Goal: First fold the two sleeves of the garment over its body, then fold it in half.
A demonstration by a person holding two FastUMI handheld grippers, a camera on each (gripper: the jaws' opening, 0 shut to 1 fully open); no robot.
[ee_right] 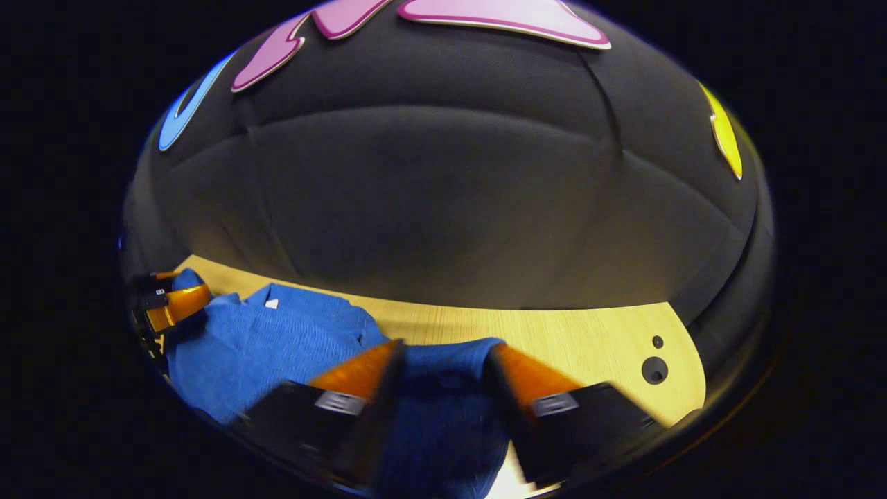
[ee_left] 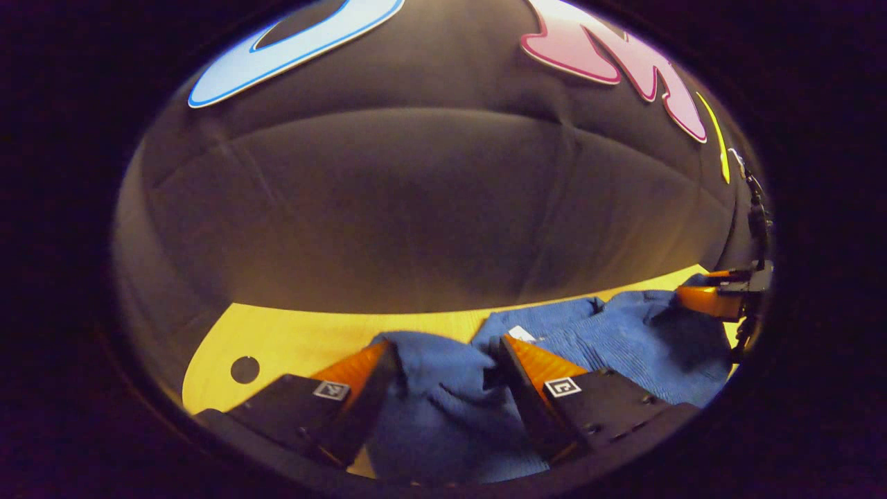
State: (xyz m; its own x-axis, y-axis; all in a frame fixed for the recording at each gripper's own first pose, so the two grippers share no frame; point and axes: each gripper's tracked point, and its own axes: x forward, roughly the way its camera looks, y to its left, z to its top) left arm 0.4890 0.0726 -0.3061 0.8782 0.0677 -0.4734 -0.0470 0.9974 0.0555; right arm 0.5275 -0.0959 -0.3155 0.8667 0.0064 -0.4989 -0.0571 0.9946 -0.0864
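A light wooden table [ee_left: 291, 336] runs up to the black cloth wall [ee_left: 429, 208]. One round hole [ee_left: 244, 369] is cut in the tabletop; in the right gripper view two holes [ee_right: 655, 369] sit near the table's edge.

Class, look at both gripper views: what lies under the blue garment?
The blue garment lies on a yellow wooden table, bare beyond its edges. Whatever is beneath the cloth itself is covered.
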